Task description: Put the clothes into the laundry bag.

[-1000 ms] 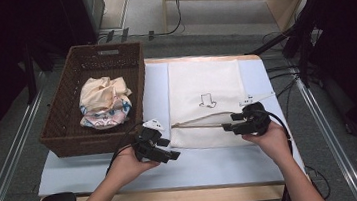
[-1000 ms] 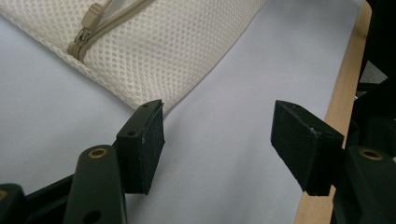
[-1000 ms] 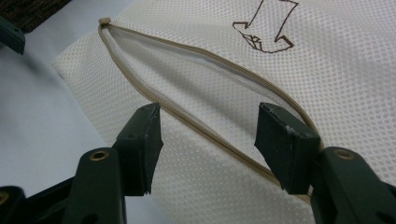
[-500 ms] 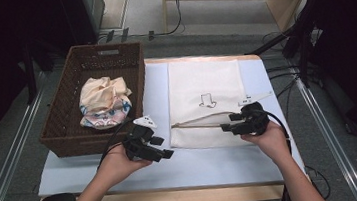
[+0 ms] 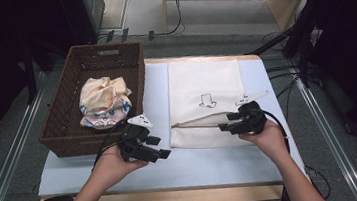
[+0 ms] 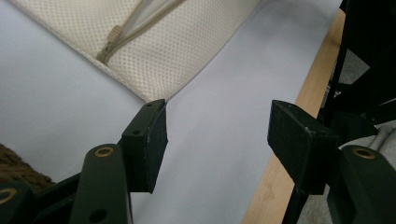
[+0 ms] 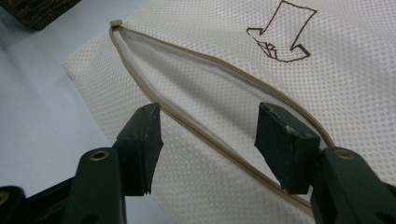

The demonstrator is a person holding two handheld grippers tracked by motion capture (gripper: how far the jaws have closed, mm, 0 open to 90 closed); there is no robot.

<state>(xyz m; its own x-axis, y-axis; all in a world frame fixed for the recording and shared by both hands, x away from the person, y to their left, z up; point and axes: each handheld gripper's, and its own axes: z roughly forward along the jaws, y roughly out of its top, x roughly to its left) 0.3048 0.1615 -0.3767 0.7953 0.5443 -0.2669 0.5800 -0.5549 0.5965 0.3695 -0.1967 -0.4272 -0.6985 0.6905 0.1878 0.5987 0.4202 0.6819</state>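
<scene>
A cream mesh laundry bag (image 5: 205, 90) lies flat on the white table cover, its zipper (image 5: 199, 123) unzipped and gaping, with a brown arrow mark (image 7: 279, 32) stitched on it. My right gripper (image 5: 224, 127) hovers open over the zipper opening (image 7: 205, 93), its jaws straddling the lower zipper edge. My left gripper (image 5: 164, 154) is open left of the bag's near corner (image 6: 154, 95), above bare table, holding nothing. The zipper pull (image 6: 112, 35) sits at the bag's left end.
A brown wicker basket (image 5: 68, 127) stands at the left with crumpled cream and patterned cloths (image 5: 103, 101) inside. The wooden table edge (image 6: 299, 107) runs close to my left gripper. Cables and dark stands crowd the floor at the right.
My left gripper has drawn back down and left, away from the bag's zipper end. The right gripper has stayed over the zipper.
</scene>
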